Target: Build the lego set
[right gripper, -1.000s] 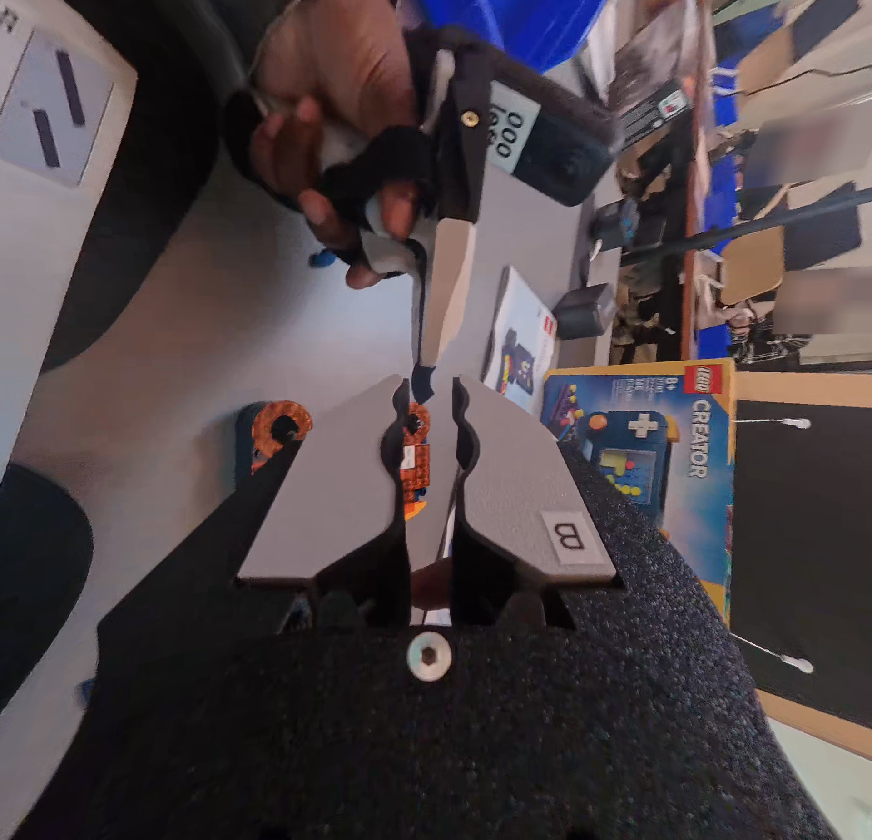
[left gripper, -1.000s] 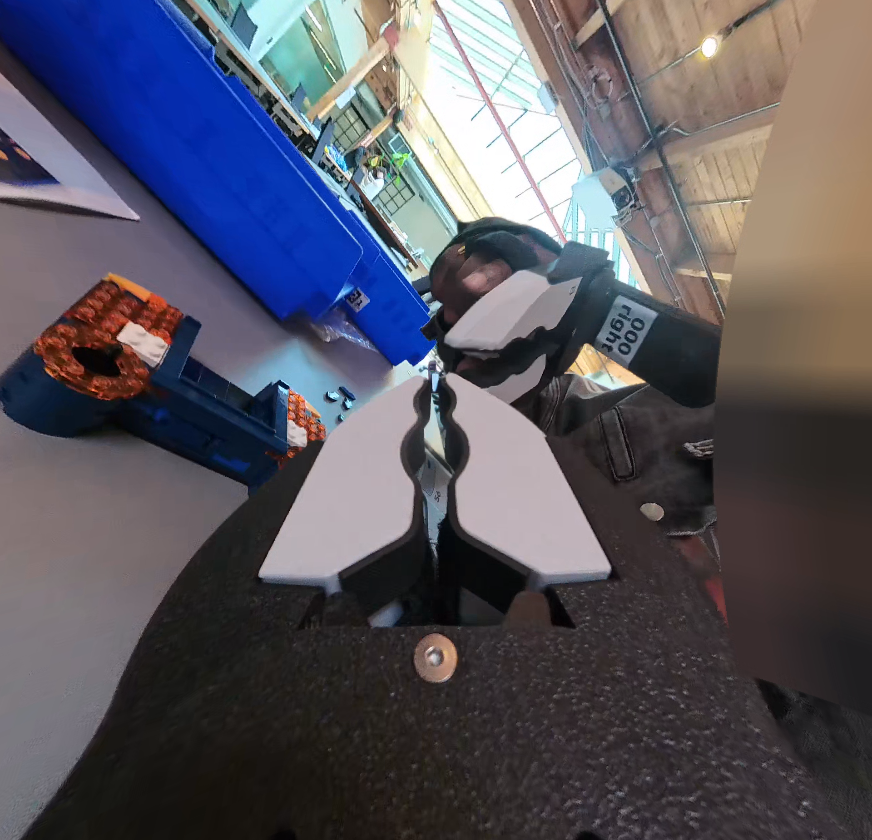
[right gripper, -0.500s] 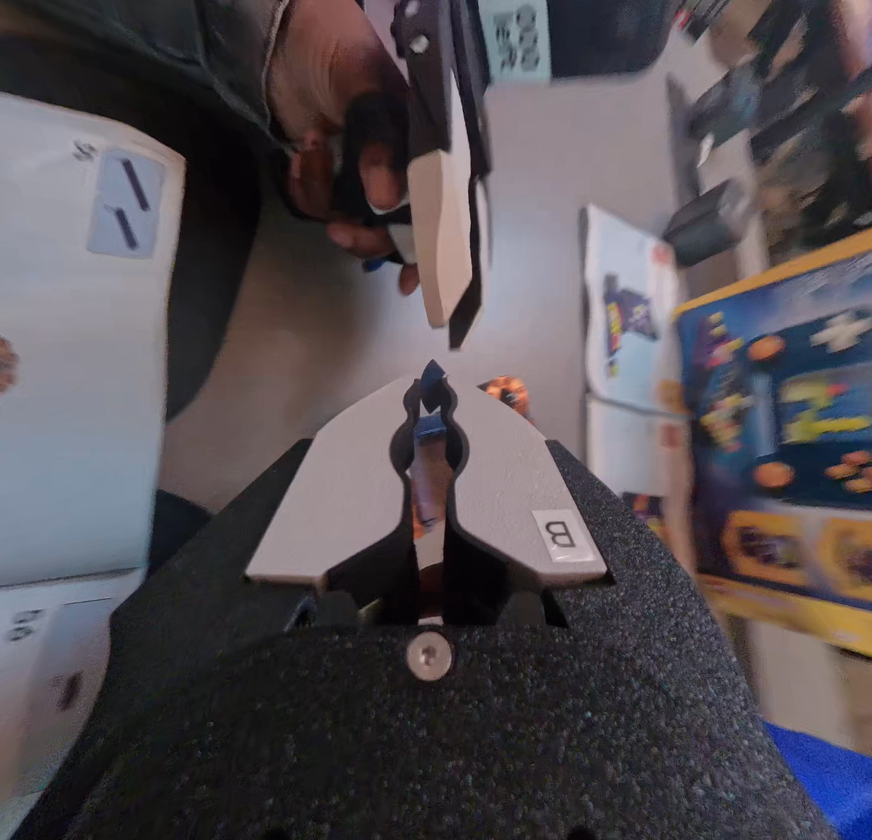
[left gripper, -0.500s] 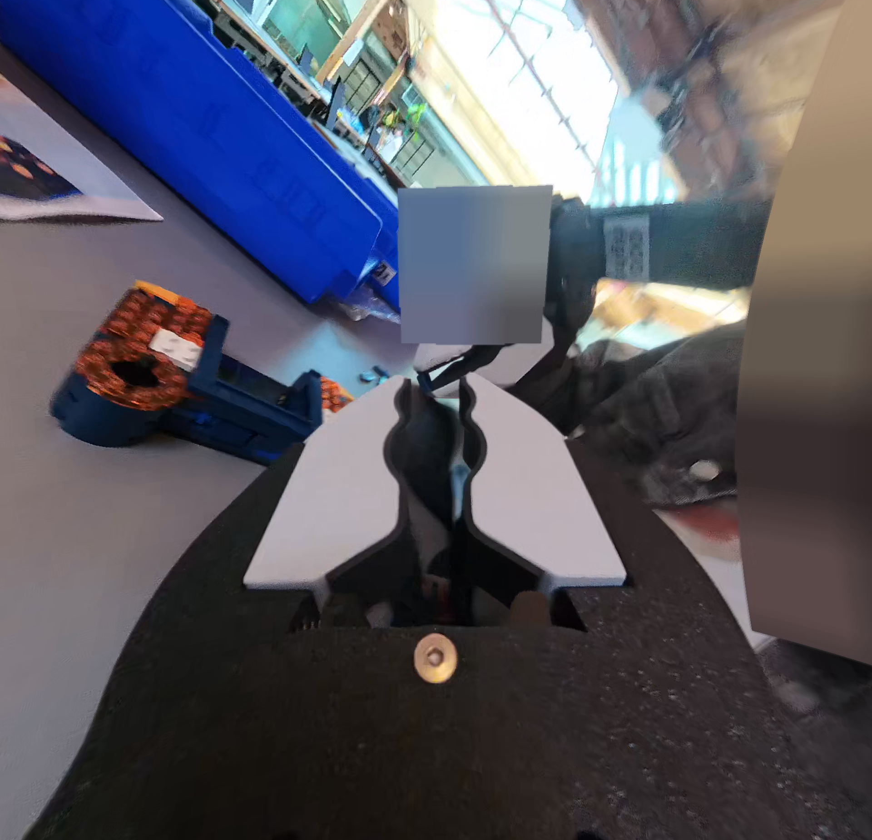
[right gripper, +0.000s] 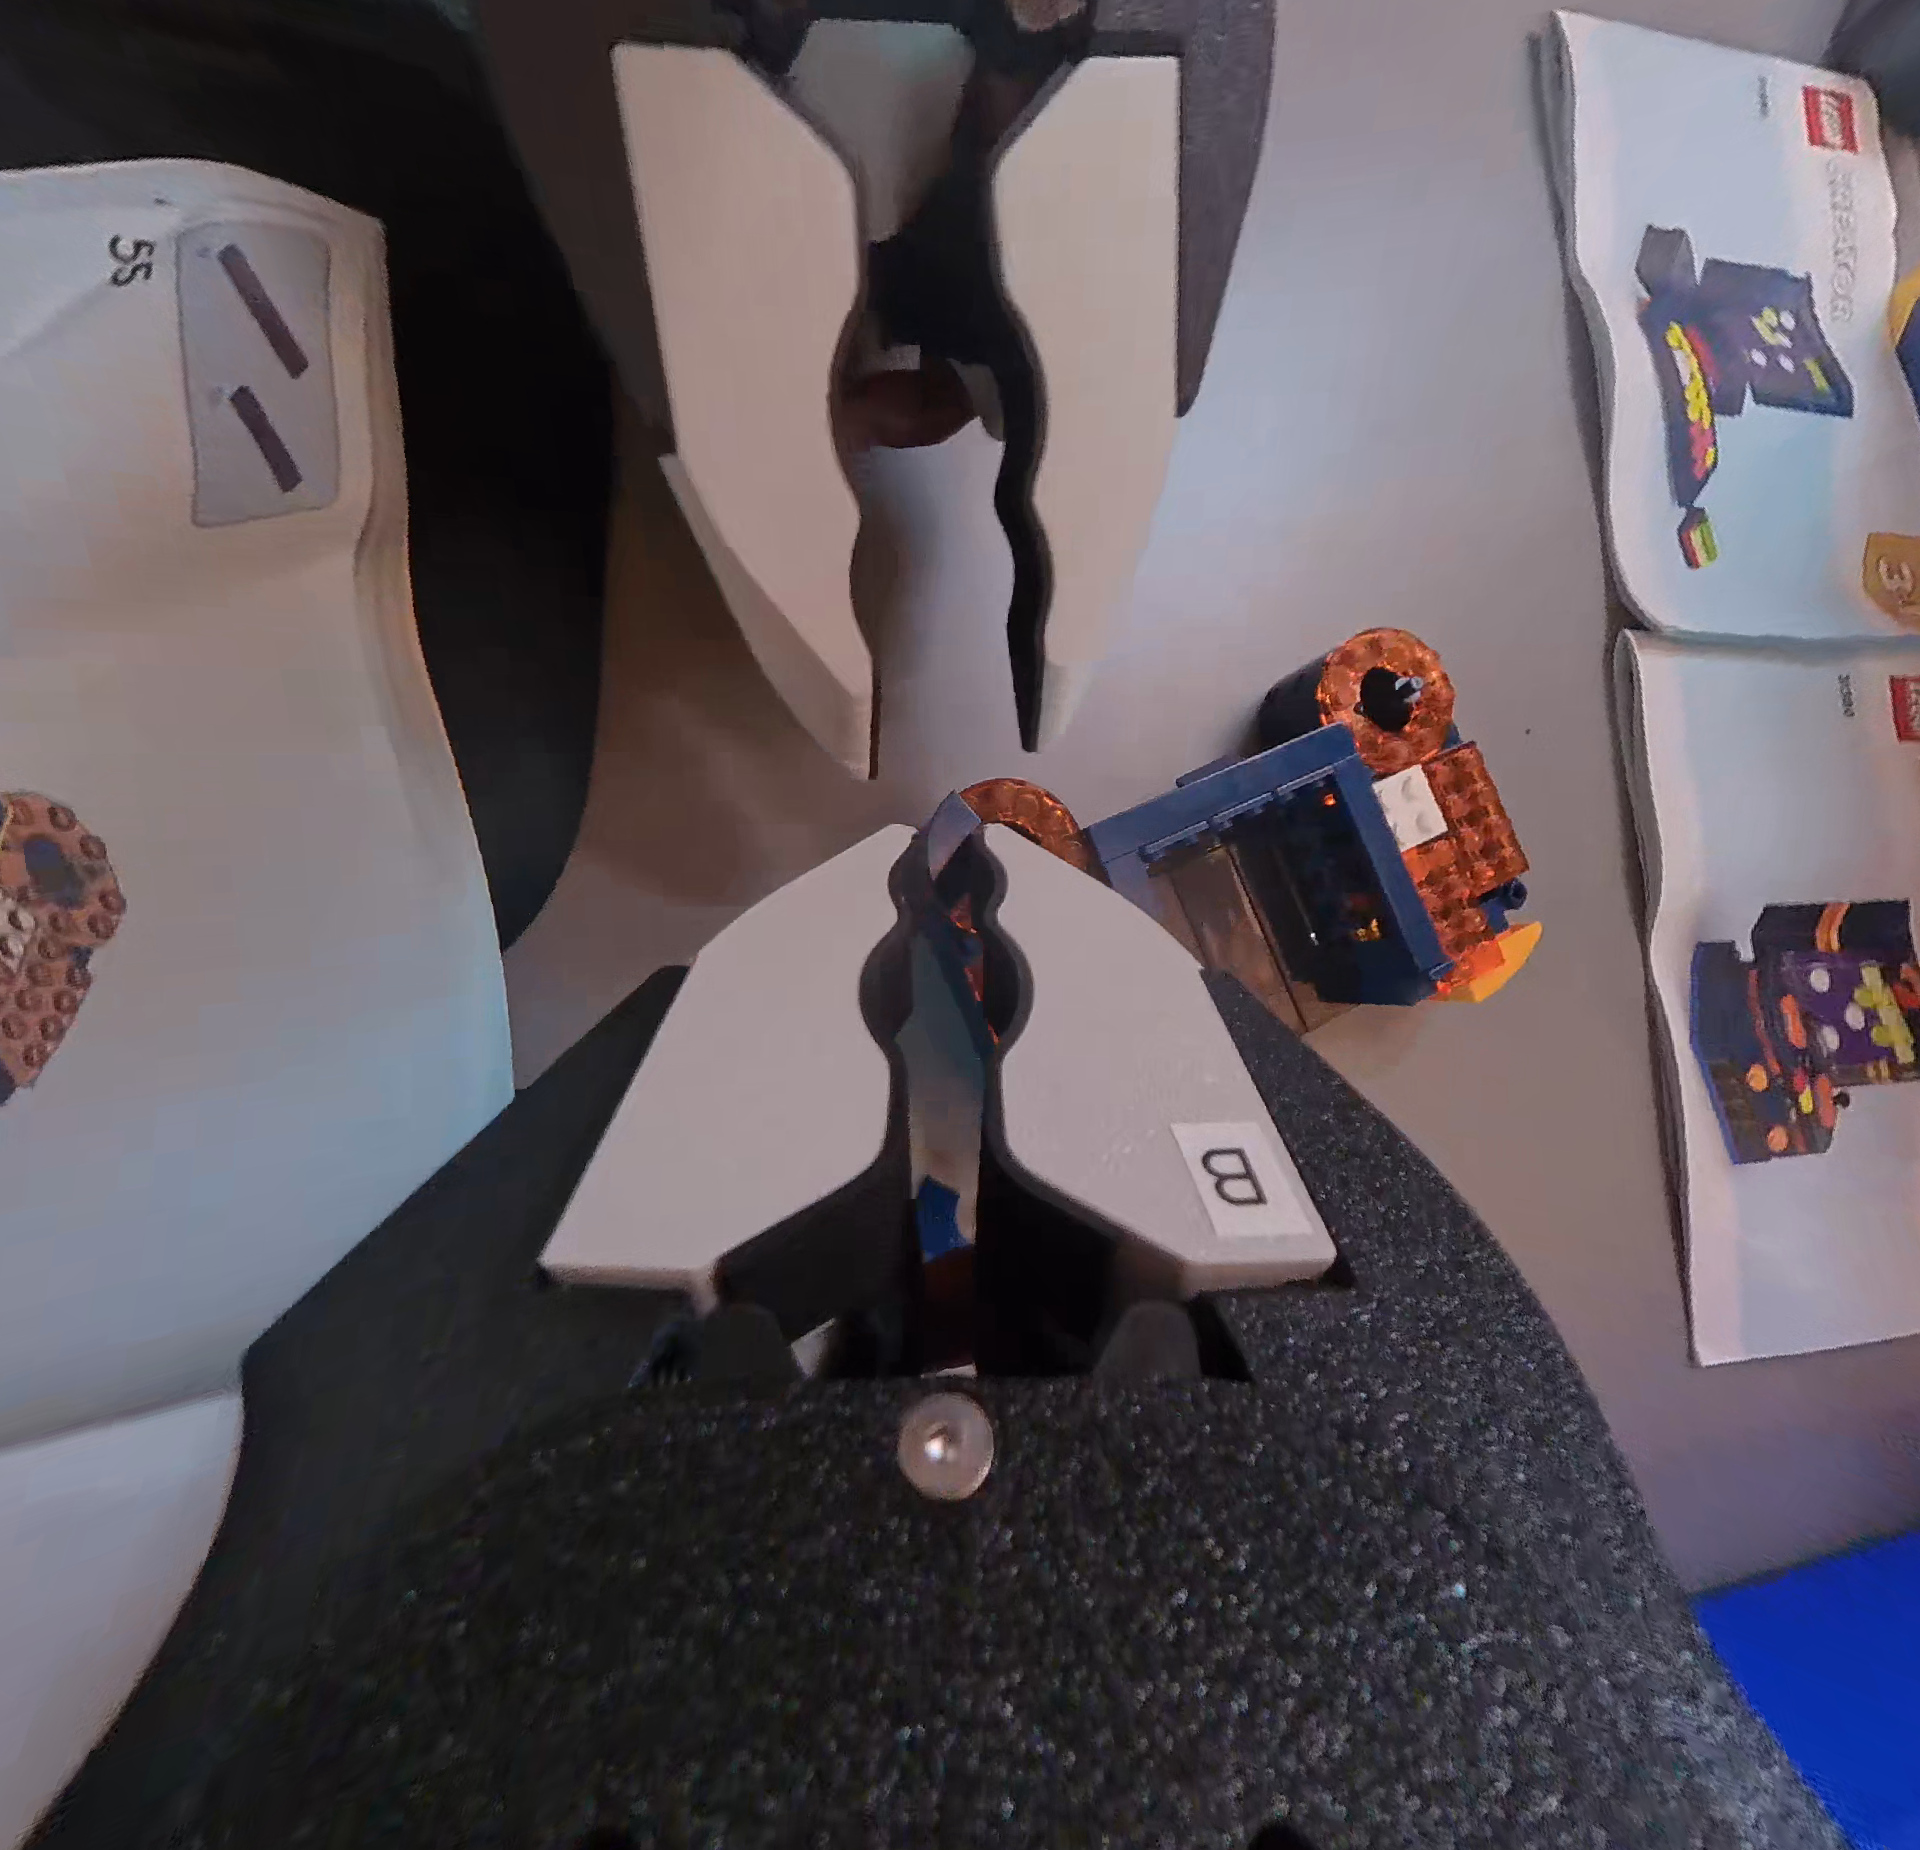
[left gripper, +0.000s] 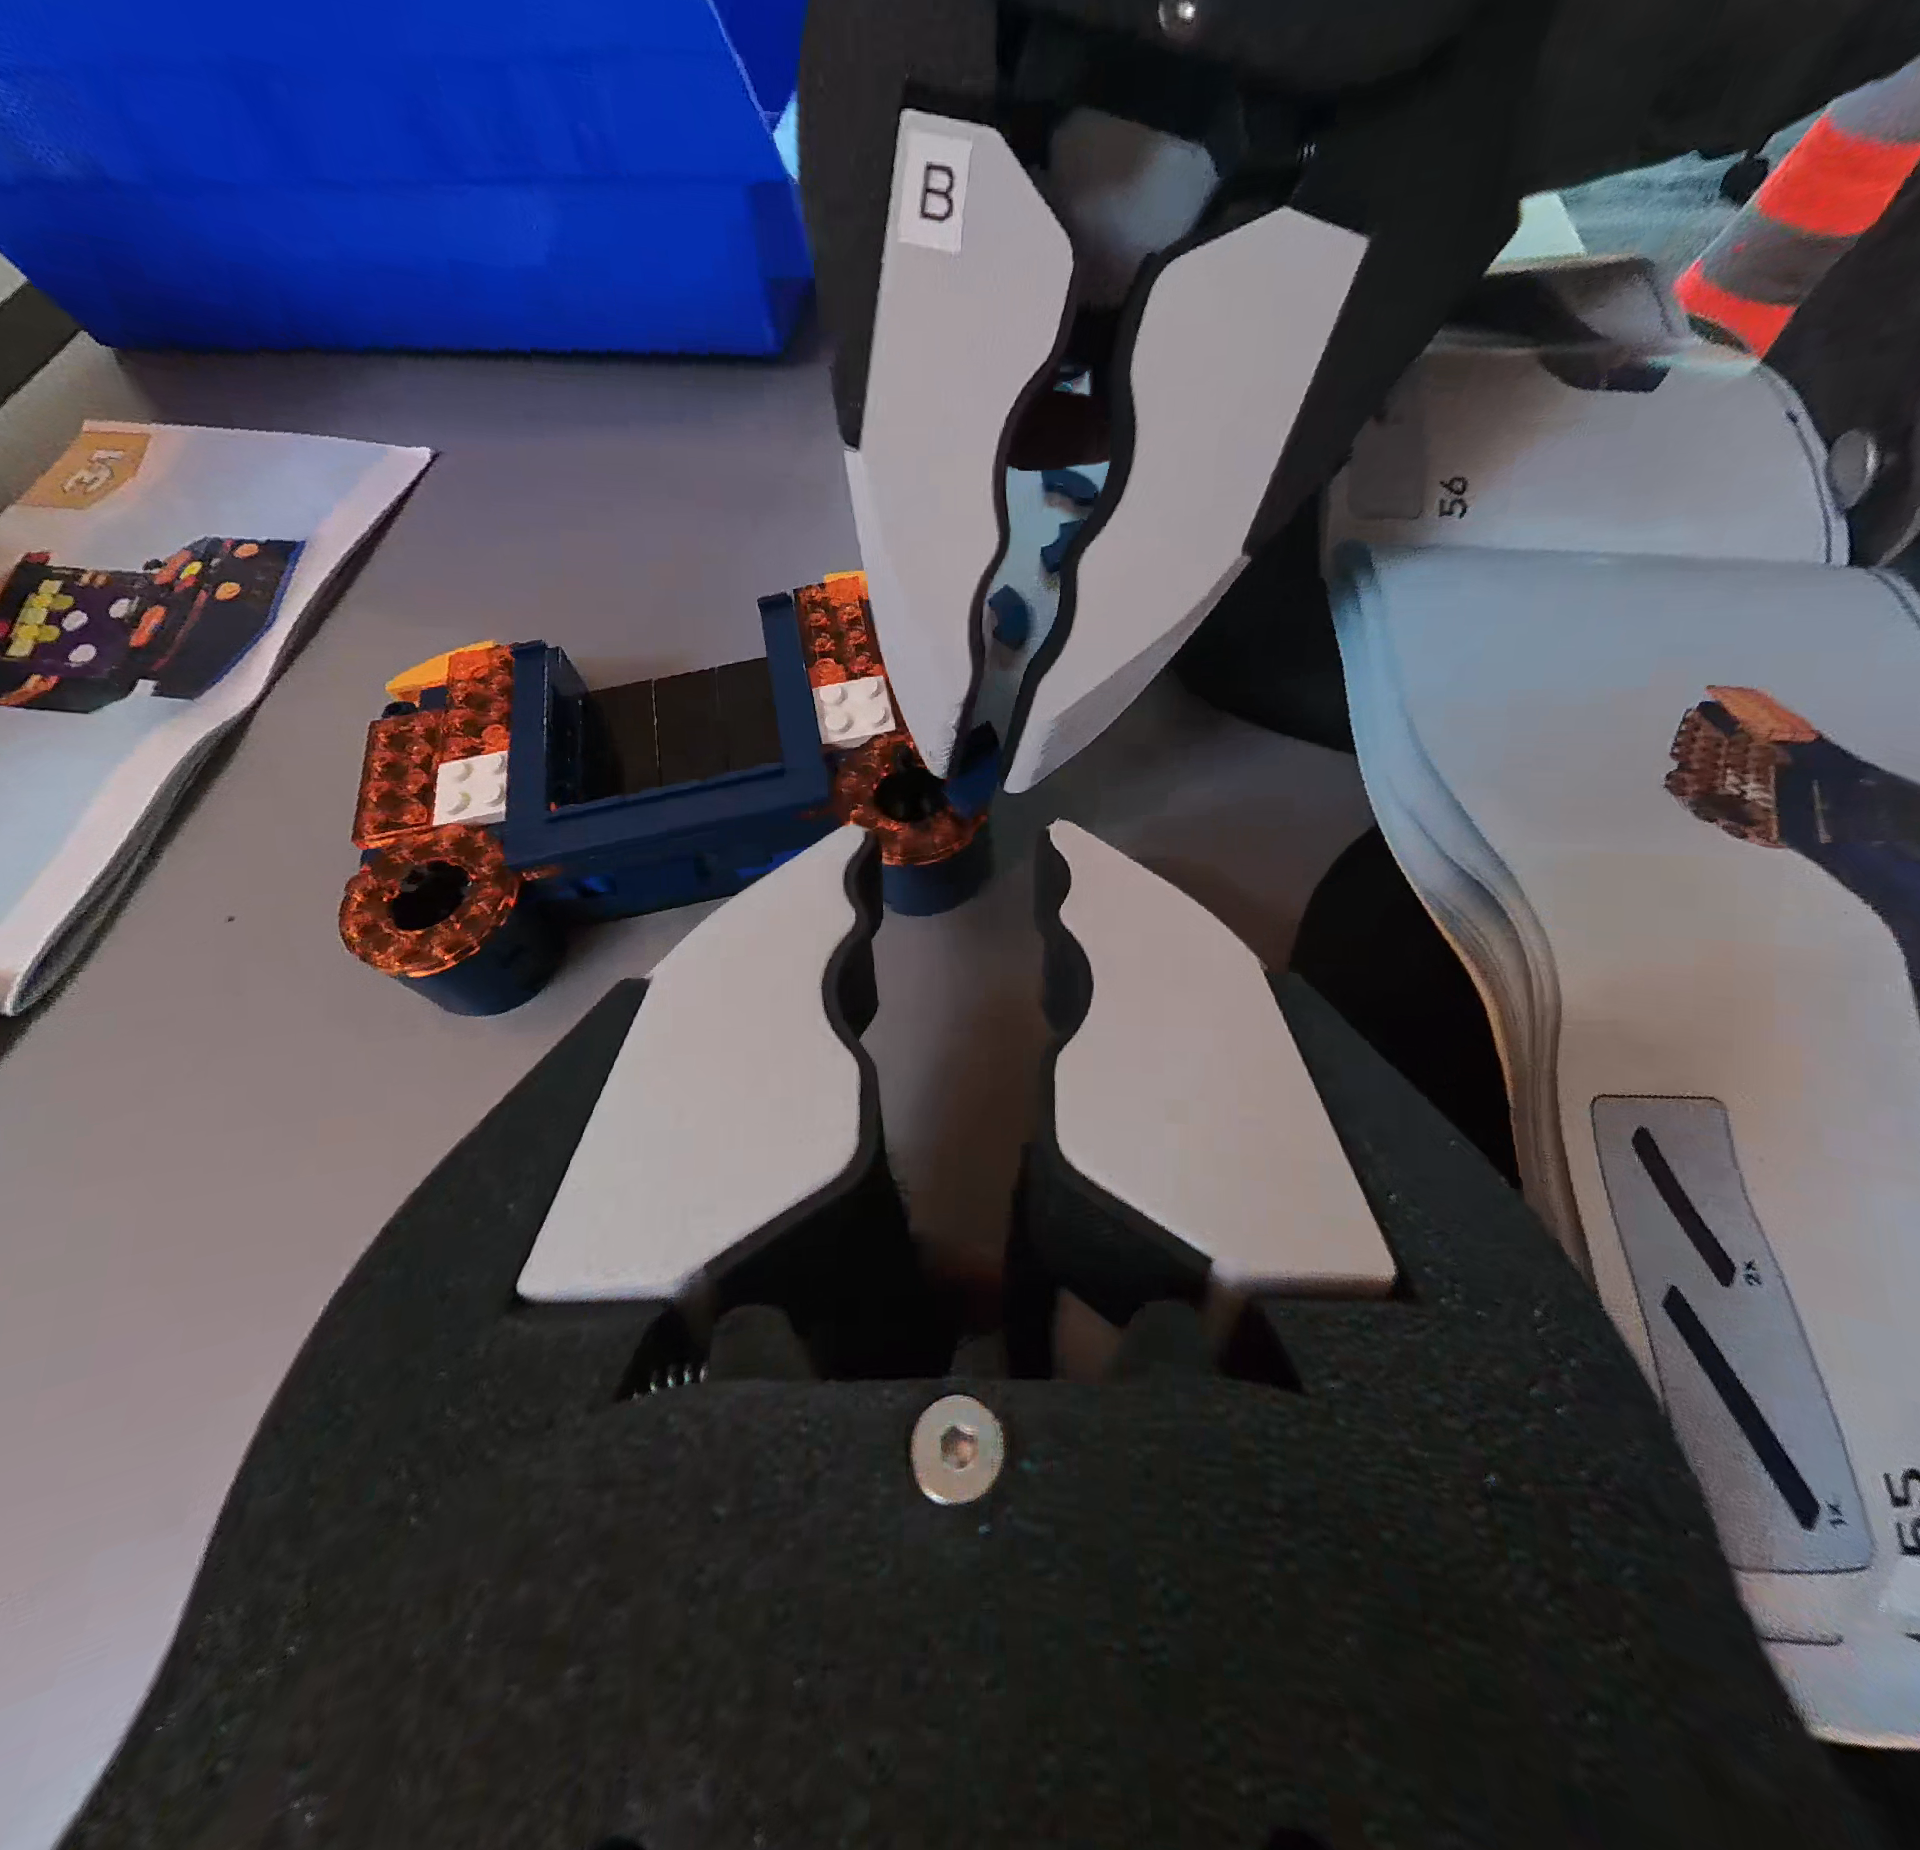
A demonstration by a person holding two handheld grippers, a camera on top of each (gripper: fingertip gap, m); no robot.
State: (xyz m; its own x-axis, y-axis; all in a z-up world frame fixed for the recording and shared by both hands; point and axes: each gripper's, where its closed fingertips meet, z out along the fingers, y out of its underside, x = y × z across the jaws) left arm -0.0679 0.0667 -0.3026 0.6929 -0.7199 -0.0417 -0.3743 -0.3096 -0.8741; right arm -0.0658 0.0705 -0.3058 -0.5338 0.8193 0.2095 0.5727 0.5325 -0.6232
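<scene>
A dark blue and clear-orange lego build [left gripper: 644, 761] lies on the grey table [left gripper: 208, 1177]; it also shows in the right wrist view [right gripper: 1330, 855]. My right gripper [right gripper: 945, 836] is shut on a small dark blue piece [right gripper: 943, 826]. It comes down from above in the left wrist view [left gripper: 975, 766], and the piece [left gripper: 975, 751] sits at the rim of the build's nearer orange ring [left gripper: 914, 824]. My left gripper [left gripper: 956, 844] is open and empty, just short of that ring. It faces the right gripper in the right wrist view [right gripper: 945, 735].
An open instruction booklet [left gripper: 1662, 1021] lies beside the grippers, also seen in the right wrist view [right gripper: 208, 761]. Closed booklets [right gripper: 1714, 346] lie past the build. A blue bin [left gripper: 416, 138] stands at the back. Small loose blue pieces [left gripper: 1060, 543] lie behind the right gripper. Only a small space, under 4 cm, lies between the two pairs of fingers.
The small blue piece passed from my left gripper to my right, which shut on it. The left opened. Both grippers swung down to the build's orange ring.
</scene>
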